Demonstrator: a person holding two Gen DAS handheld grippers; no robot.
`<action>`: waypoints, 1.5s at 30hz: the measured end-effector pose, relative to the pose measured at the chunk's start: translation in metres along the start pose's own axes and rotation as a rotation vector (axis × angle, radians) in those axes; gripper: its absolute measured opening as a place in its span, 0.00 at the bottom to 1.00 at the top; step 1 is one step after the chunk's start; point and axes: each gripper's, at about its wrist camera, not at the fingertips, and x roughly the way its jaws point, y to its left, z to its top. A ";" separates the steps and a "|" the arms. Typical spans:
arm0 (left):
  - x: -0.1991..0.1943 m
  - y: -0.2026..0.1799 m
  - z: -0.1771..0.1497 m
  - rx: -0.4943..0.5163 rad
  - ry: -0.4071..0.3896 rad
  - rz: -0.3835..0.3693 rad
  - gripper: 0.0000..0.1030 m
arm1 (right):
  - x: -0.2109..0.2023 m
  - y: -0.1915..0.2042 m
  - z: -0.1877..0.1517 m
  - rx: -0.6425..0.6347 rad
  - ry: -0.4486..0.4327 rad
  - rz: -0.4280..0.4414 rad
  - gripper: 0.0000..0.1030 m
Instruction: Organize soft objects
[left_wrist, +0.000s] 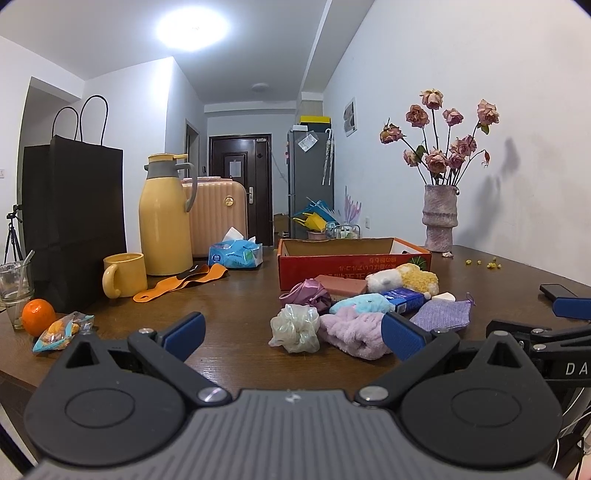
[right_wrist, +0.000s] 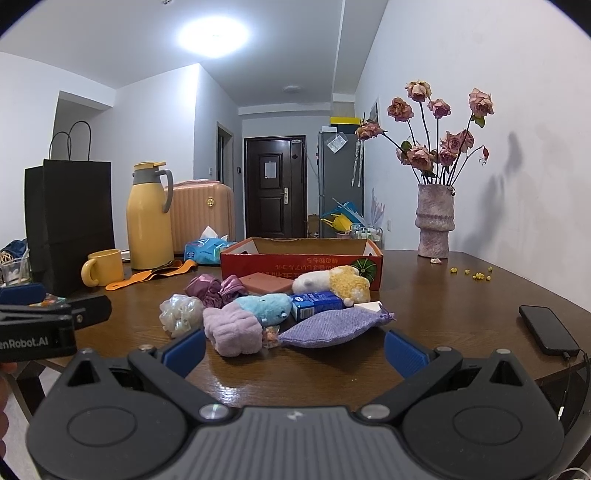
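A heap of soft things lies on the brown table (left_wrist: 236, 295) in front of an open red cardboard box (left_wrist: 351, 264) (right_wrist: 303, 262). In it are a white mesh pouf (left_wrist: 295, 328) (right_wrist: 181, 314), a lilac fuzzy cloth (left_wrist: 354, 332) (right_wrist: 232, 332), a blue plush (left_wrist: 360, 304) (right_wrist: 264, 306), a purple satin scrunchie (left_wrist: 308, 293) (right_wrist: 214, 288), a purple sachet bag (left_wrist: 443, 314) (right_wrist: 332, 328) and a white-and-yellow plush (left_wrist: 402, 278) (right_wrist: 332, 282). My left gripper (left_wrist: 291, 334) is open, just short of the pouf and lilac cloth. My right gripper (right_wrist: 293, 349) is open before the sachet, holding nothing.
A blue carton (right_wrist: 317, 302) and a brick-red block (right_wrist: 267, 284) sit in the heap. At left stand a black paper bag (left_wrist: 74, 221), a yellow flask (left_wrist: 166, 221), a mug (left_wrist: 123, 275), a tissue pack (left_wrist: 236, 253), an orange strap (left_wrist: 181, 282) and an orange (left_wrist: 37, 315). A vase of roses (right_wrist: 434, 225) and a phone (right_wrist: 548, 328) are at right.
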 end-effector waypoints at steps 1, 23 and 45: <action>0.000 0.000 0.000 0.001 0.000 -0.001 1.00 | 0.000 0.000 0.000 0.000 0.000 0.000 1.00; -0.001 -0.001 -0.002 0.001 0.001 0.002 1.00 | 0.000 0.000 0.000 0.000 0.000 -0.001 1.00; 0.000 -0.002 -0.003 -0.004 0.015 0.005 1.00 | 0.002 -0.005 -0.004 0.033 -0.008 0.020 1.00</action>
